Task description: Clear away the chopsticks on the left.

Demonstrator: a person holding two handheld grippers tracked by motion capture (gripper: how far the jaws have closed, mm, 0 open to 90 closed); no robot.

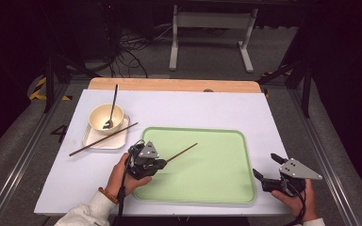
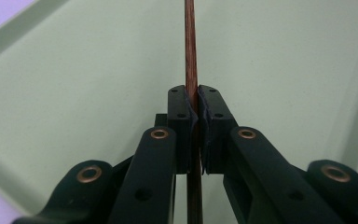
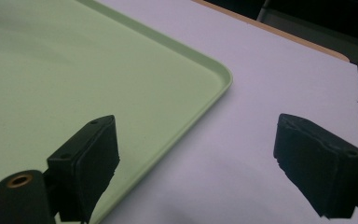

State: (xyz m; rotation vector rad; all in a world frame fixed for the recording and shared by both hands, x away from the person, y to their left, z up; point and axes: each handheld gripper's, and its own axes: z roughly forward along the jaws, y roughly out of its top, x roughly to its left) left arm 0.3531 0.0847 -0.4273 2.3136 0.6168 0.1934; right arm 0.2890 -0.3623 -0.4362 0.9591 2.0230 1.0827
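Left tool [image 1: 162,162] is clamped tight on one chopstick [image 1: 181,153], jaws closed on the shaft near its back end. The left tool's own view shows the same: the chopstick [image 2: 190,56] is pinched between the pads and runs straight out ahead over the green tray [image 2: 74,93]

In the high view the stick angles up and right, tip over the middle-left part of the tray [image 1: 217,188]. Can't tell if the tip touches the tray or sits just above it

Second chopstick [image 1: 102,140] lies across the small white plate [image 1: 92,140], one end past the plate's right edge near the tray's top-left corner, the other end down on the white surface [image 1: 193,108]. Not grasped by anything

Bowl [image 1: 106,117] sits on that plate with a spoon [image 1: 112,109] leaning in it, handle pointing away from the person. Both untouched

Right tool [image 1: 268,167] is wide open and holds nothing, parked at the tray's near-right corner. Its own view shows one pad [image 3: 91,158] over the tray rim [image 3: 205,100], the other out over the surface

Progress, my read: looks like the tableware is being moved onto the tray. First chopstick is picked and over the tray but not released yet, so roughly early stage. Left to do: set this stick down, fetch the second one, likely bowl, spoon and plate after. Tray is otherwise bare
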